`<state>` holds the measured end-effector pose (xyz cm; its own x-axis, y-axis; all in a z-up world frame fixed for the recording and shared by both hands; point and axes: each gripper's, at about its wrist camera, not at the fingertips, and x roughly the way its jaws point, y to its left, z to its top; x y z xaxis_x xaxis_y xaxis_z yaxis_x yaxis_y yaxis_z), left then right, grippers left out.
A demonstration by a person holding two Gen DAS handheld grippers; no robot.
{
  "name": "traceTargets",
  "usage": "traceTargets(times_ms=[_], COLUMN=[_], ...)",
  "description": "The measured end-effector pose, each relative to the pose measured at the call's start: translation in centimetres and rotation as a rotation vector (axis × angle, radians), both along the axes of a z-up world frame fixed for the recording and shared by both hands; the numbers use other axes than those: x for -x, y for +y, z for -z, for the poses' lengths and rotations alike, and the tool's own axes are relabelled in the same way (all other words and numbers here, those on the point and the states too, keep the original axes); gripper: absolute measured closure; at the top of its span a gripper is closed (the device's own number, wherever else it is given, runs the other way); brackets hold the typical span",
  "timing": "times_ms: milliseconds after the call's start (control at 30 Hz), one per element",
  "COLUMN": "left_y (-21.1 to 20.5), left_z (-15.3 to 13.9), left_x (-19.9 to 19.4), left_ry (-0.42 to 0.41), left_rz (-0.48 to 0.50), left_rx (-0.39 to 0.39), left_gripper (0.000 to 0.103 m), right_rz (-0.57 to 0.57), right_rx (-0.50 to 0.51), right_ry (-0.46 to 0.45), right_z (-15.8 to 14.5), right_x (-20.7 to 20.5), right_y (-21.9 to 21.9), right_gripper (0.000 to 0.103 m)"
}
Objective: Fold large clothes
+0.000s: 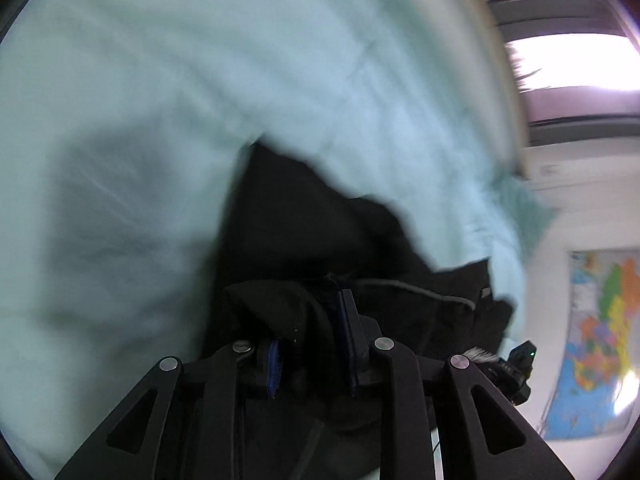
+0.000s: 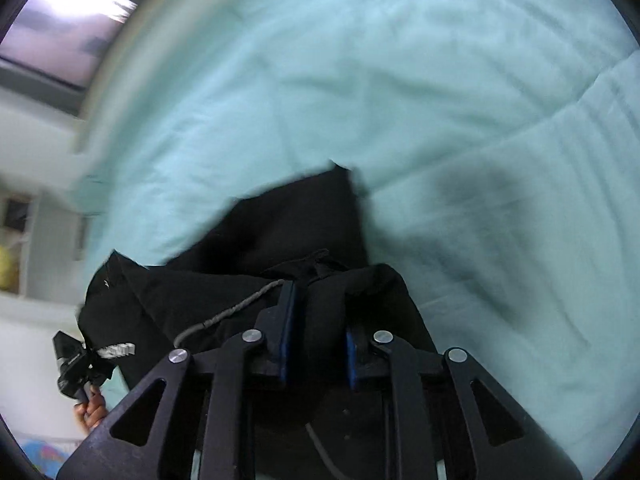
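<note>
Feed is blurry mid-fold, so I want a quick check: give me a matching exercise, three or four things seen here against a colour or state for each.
Things:
1. left hand-held gripper
2. soft black garment
3. quilted bed cover
4. paper wall map

States:
A. pale mint green, spread out underneath
B. many-coloured, hanging on the wall
C. shut on bunched fabric
D. dark, held up off the bed

Pairs: 1-C, 2-D, 3-A, 4-B

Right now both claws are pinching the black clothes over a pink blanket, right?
Almost. Both the left claw and the right claw do pinch the black clothes, but the blanket underneath is light teal, not pink. Both wrist views show it.
</note>
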<state>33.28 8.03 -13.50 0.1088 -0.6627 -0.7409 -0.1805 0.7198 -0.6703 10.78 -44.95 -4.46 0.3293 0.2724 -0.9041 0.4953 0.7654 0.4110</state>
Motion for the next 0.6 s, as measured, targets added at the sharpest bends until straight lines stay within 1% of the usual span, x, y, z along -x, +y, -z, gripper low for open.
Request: traceTargets(times_ms=[33, 67, 133, 200, 233, 267, 333, 367, 400, 433, 467, 500, 533, 567, 600], left_y=[-0.2, -0.3, -0.2, 0.3, 0.6, 1.1, 2.3, 3.2, 4.5, 5.9, 6.6, 7.0, 7.1, 6.7, 5.9], left_z=[1.0, 1.5, 1.1, -0.3, -1.1, -2.5, -5.1, -6.0, -7.4, -8.9, -9.9, -10.5, -10.9, -10.9, -10.5], left_x=[-0.4, -0.8, -1.0, -0.8, -0.5, -0.1, 0.7, 0.8, 0.9, 1.0, 0.8, 0.8, 0.6, 0.2, -0.3], left_ry=[0.024, 0.03, 0.016, -0.006, -0.024, -0.057, -0.127, -0.16, -0.199, -0.245, -0.278, -0.301, -0.322, -0.328, -0.332], left_rz=[0.007, 0.021, 0.06, 0.121, 0.151, 0.188, 0.231, 0.23, 0.208, 0.174, 0.158, 0.152, 0.149, 0.152, 0.166], left_rx=[0.006, 0.014, 0.02, 0.018, 0.014, 0.007, -0.028, -0.055, -0.088, -0.106, -0.113, -0.118, -0.126, -0.126, -0.118], left_gripper=[0.078, 0.078, 0.077, 0.076, 0.074, 0.073, 0.058, 0.055, 0.051, 0.048, 0.045, 0.038, 0.032, 0.031, 0.03], right_rz=[0.01, 0.012, 0.016, 0.01, 0.003, -0.005, -0.011, -0.014, -0.018, -0.026, -0.04, -0.052, -0.076, -0.087, -0.102], right_rx=[-0.015, -0.024, -0.028, -0.035, -0.038, -0.04, -0.047, -0.054, -0.056, -0.037, -0.003, 0.032, 0.097, 0.129, 0.163], right_ry=[0.05, 0.068, 0.072, 0.065, 0.059, 0.05, 0.021, 0.006, -0.008, -0.018, -0.026, -0.03, -0.036, -0.039, -0.045], right_z=[2.1, 3.4, 3.9, 3.3, 2.7, 1.9, 0.2, -0.9, -1.8, -2.8, -3.8, -4.4, -5.4, -5.8, -6.1], right_x=[-0.9, -1.1, -1.5, -1.4, -1.2, -0.9, -0.2, 0.3, 0.7, 1.2, 1.4, 1.5, 1.7, 1.7, 1.4], right_y=[0.0, -0.1, -0.3, -0.7, -0.9, -1.1, -1.3, -1.6, -1.8, -1.9, -1.9, -1.7, -1.5, -1.3, -1.0], right_gripper=[0.08, 0.08, 0.08, 0.08, 0.08, 0.079, 0.074, 0.07, 0.065, 0.061, 0.051, 0.042, 0.039, 0.036, 0.036])
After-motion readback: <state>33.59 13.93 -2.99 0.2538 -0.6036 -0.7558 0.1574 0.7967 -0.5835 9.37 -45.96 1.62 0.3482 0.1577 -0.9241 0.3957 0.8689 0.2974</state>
